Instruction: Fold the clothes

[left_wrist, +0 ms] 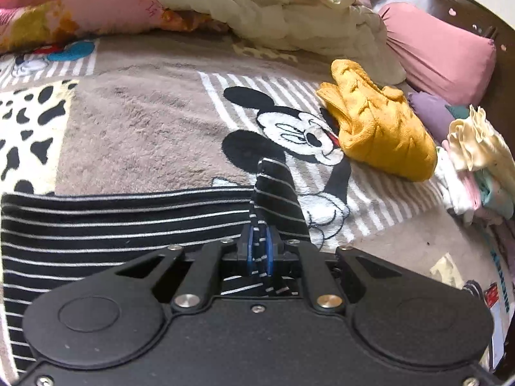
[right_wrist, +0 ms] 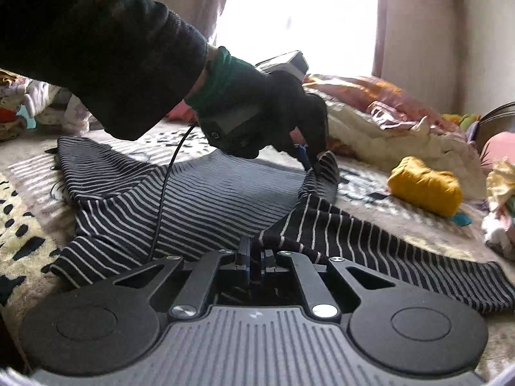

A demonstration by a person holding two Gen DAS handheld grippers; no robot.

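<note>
Striped top lies on the bed. Both my grippers, left and right, have jaws shut tight on its edge. If I pull them apart too hard, cloth may slip out between the jaws and the fold goes crooked.

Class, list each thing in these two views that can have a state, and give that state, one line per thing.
Left gripper: shut on striped top.
Right gripper: shut on striped top.
Striped top: spread on the blanket, partly lifted at both pinched spots.
Yellow garment: bundled, lying loose on the blanket.
Stack of clothes: folded, piled.
Quilt: rumpled.
</note>
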